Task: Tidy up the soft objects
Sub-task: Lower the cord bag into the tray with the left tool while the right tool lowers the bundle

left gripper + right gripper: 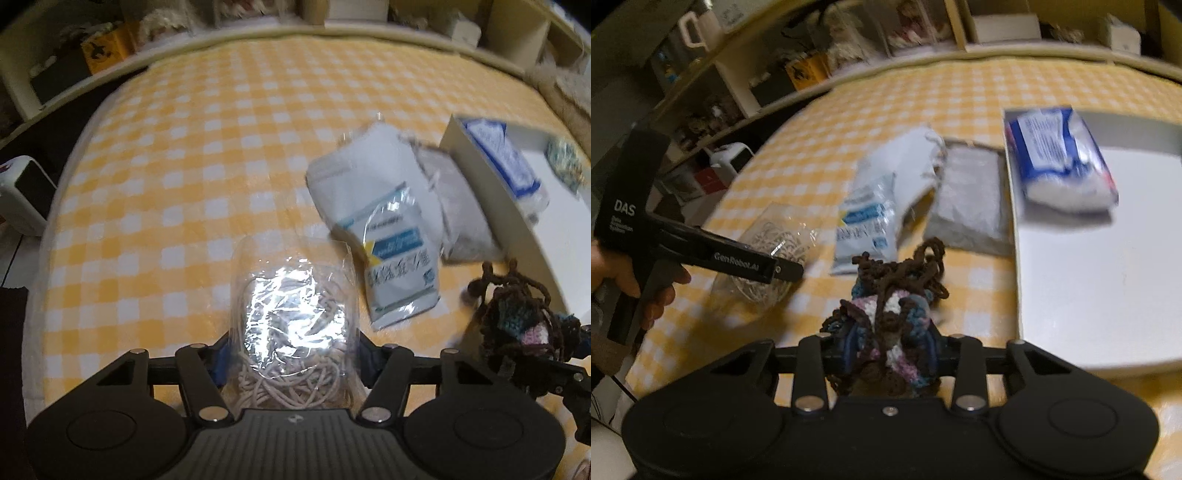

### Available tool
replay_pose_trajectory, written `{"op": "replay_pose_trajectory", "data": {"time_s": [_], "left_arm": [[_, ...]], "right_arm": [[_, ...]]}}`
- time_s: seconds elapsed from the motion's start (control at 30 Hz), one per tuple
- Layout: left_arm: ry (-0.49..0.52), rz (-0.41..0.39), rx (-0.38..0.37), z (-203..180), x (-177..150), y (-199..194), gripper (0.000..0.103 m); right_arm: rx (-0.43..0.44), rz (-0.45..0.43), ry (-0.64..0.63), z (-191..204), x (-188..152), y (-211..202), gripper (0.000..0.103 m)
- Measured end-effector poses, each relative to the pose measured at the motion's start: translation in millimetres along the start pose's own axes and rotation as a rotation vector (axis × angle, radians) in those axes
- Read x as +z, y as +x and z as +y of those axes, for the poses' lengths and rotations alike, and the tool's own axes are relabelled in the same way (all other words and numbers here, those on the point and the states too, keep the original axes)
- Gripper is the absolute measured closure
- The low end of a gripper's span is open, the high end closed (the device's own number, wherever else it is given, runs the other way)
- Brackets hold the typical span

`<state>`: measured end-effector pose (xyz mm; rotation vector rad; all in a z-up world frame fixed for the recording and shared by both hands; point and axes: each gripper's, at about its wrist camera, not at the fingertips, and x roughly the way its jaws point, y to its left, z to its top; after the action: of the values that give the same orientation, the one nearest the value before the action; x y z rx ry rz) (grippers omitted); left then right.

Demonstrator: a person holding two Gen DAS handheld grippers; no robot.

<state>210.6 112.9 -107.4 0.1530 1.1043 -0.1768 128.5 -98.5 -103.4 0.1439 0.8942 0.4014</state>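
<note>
Left hand-held gripper pinches the clear bag of cord, right hand-held gripper pinches the crochet bundle, both probably just off the checked bed; only the blue-white pack sits in the white tray, two packets left.

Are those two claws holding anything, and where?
Left claw grips a cord bag at its lower sides; right claw grips knitted yarn around its middle.
</note>
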Motion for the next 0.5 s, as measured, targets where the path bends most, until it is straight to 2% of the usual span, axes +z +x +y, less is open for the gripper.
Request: {"op": "replay_pose_trajectory", "data": {"time_s": [0.27, 0.5], "left_arm": [[-0.088, -0.164, -0.008, 2, -4, -55, 0.041], [-0.096, -0.295, -0.01, -16, 0, -92, 0.041]], "right_arm": [[0.003, -0.119, -0.067, -3, 23, -30, 0.067], [0.005, -0.228, -0.097, -11, 45, -63, 0.067]]}}
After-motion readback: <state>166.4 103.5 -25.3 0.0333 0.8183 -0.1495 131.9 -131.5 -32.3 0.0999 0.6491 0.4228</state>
